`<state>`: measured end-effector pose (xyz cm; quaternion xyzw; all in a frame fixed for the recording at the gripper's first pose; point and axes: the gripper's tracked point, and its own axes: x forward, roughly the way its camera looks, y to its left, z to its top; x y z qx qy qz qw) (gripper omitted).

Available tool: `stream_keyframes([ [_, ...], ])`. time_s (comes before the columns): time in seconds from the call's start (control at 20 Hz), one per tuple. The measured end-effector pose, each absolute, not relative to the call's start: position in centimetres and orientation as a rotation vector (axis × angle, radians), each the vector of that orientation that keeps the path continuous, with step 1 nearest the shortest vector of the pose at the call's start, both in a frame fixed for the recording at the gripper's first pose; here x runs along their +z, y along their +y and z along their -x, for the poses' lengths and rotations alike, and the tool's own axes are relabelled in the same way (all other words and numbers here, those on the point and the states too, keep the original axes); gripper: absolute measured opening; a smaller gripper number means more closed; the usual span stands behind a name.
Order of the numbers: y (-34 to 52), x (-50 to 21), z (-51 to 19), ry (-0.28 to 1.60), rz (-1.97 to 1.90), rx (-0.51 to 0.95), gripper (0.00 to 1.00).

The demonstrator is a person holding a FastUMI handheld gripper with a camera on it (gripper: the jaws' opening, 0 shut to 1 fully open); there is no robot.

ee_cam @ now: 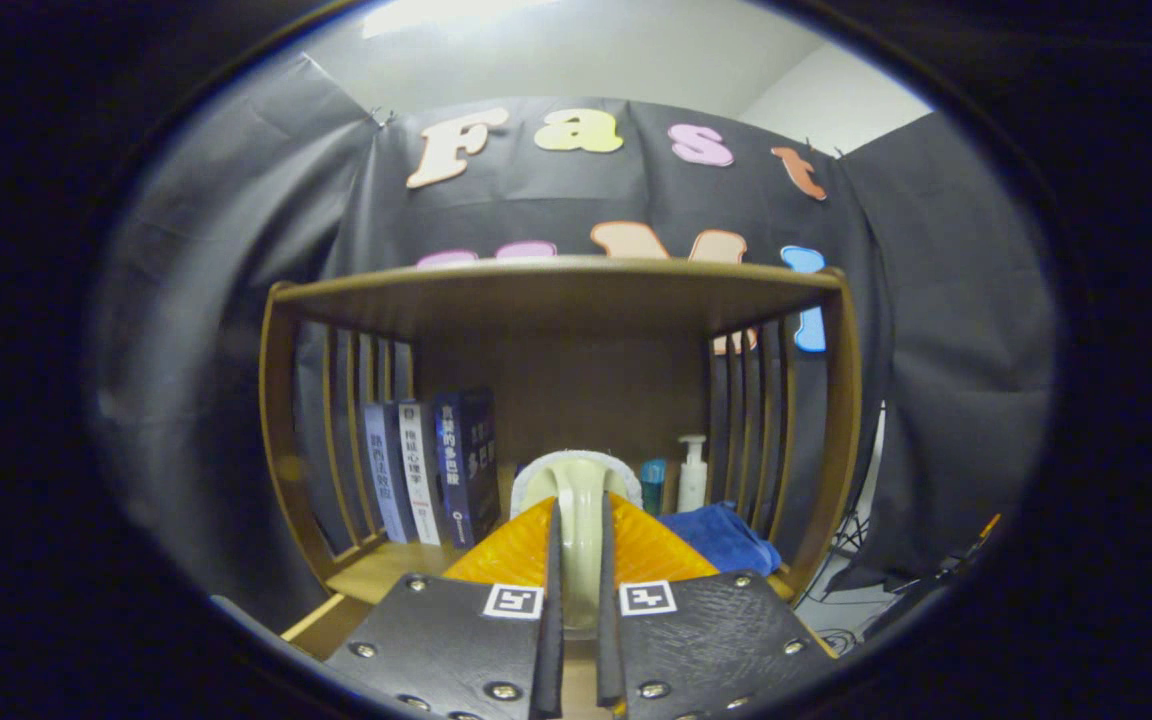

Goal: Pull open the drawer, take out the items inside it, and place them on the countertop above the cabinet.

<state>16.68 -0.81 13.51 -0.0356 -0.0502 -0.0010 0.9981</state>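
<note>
1. Gripper (577,560): fingers nearly closed, only a narrow gap, w/ a pale green item (577,500) clamped between the pads. Both fingers look pressed on its slim neck; its wider rounded end, w/ a white rim, pokes out just beyond the tips. Prob a scoop, brush or small cup handle; can't tell which, since the fisheye warps it.

2. Where the item is: held up in the gripper, level w/ the open compartment of the wooden cabinet (556,300), just ahead of the fingers. Not resting on any surface as far as I can see.

3. Countertop (386,565): the wood surface under the shelf already holds stuff, namely books (431,470) standing at the left slats, a white pump bottle (693,472) and a teal container (652,485) at the back right, and a blue cloth (721,535) beside the right slats. An orange ribbed thing (656,550) lies right under the fingertips, touching or just below them.

4. Progress, my read: the drawer isn't visible from this angle, but an item is in the grip and raised to counter height, so the opening and one pick look done. This seems to be the carry/place stage.

5. Left to do: set the green item down on a bare patch of wood, likely front left near the books, release, then check the drawer for anything more.
</note>
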Motion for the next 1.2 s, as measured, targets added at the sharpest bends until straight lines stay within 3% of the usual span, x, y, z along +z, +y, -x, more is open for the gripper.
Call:
stream_keyframes([
  [0.4, -1.7, 1.4, -24.6, 0.153, 0.111, -0.046, 0.14],
  [0.75, -1.9, -0.7, -29.5, 0.194, 0.100, -0.107, 0.19],
  [0.9, -1.8, -1.4, -31.2, 0.197, 0.076, -0.122, 0.36],
  [0.95, -2.0, -1.6, -31.5, 0.193, 0.080, -0.140, 0.37],
  [1.2, 0.4, -1.0, -29.7, 0.178, 0.076, -0.080, 0.99],
])
